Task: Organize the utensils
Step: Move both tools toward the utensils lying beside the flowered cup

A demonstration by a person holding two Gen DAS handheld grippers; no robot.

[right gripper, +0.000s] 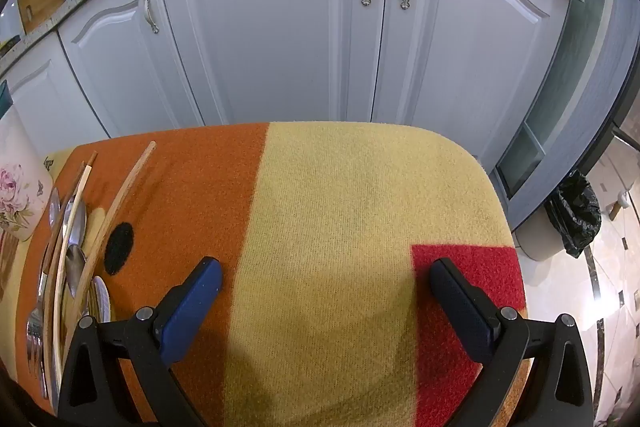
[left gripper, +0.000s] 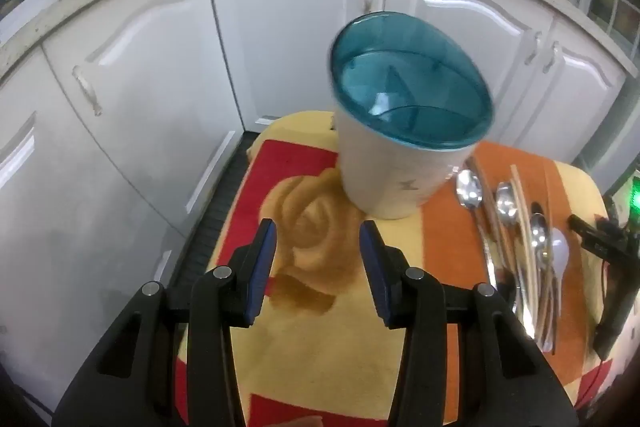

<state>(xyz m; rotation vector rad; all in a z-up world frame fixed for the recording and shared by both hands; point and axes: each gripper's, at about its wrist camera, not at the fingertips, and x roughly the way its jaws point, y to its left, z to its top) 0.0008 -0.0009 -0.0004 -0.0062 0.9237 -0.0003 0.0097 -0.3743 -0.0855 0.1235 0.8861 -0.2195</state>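
Both grippers hang over a small tabletop (right gripper: 340,187) covered in a fuzzy cloth of yellow, orange and red blocks, with a brown rose pattern on the left part. White kitchen cabinet doors (right gripper: 272,39) stand just behind it, under a speckled counter edge.

The left gripper (left gripper: 318,241) points steeply down at the rose pattern, its blue-padded jaws apart with only cloth between them. Just beyond its tips stands the utensil holder (left gripper: 400,183), a white canister with a translucent teal insert in its mouth, divided into compartments. From this view it looks tilted and slightly blurred, so I cannot say whether it sits flat. In the right wrist view a pink flower print shows on its side, at the left edge of the picture.

The utensils lie in a loose bundle on the orange stripe, to the right of the holder and near it. There are metal spoons (left gripper: 506,205), wooden chopsticks (left gripper: 522,211) lying lengthwise across them, a white plastic spoon (left gripper: 559,251) at the outer side, and a fork (right gripper: 34,339) whose tines show only in the right wrist view. One chopstick lies a little apart from the rest, beside a black oval patch (right gripper: 119,247) on the cloth.

The right gripper (right gripper: 326,273) is spread very wide and holds nothing; it hovers over the yellow and red part of the cloth, with the bundle off to its left. A bin with a black bag (right gripper: 572,215) stands on the floor to the right.
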